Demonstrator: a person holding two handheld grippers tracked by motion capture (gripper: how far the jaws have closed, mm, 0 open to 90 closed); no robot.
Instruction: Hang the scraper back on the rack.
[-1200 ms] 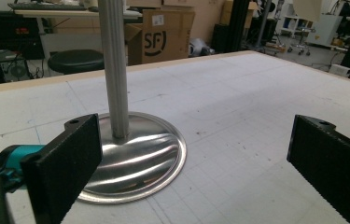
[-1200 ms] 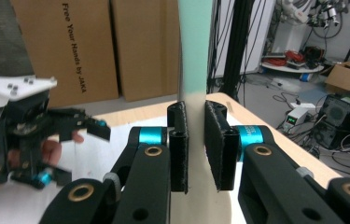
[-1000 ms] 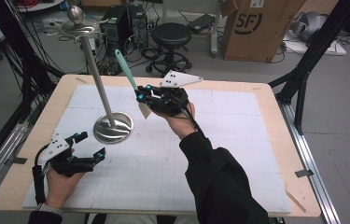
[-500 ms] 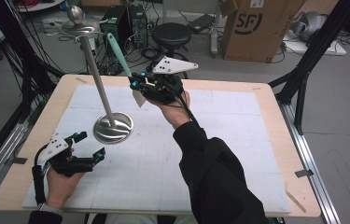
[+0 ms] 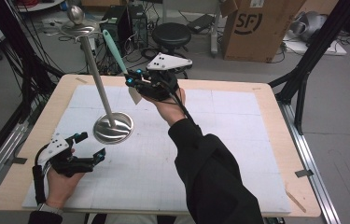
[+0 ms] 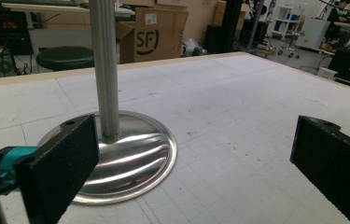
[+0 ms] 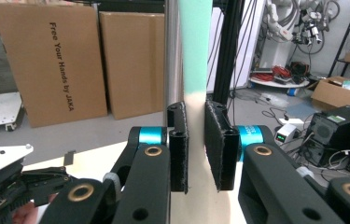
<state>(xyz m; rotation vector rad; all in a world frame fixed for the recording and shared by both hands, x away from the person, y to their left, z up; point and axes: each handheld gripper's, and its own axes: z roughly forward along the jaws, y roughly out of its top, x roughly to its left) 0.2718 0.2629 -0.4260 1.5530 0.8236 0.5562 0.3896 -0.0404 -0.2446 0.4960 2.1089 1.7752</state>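
Clamping my right gripper on the light, stiff spatula near its blade; left gripper gapes empty.

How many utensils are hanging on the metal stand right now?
1: a shiny steel ladle at the top of the tall metal stand. The mint-handled spatula is off it, clamped in the right gripper. Others may be hidden.

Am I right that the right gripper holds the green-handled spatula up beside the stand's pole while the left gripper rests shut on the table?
Not quite: the left gripper is open, its jaws wide apart in the left gripper view. The rest holds: the right gripper holds the spatula up beside the stand, and the left rests on the table.
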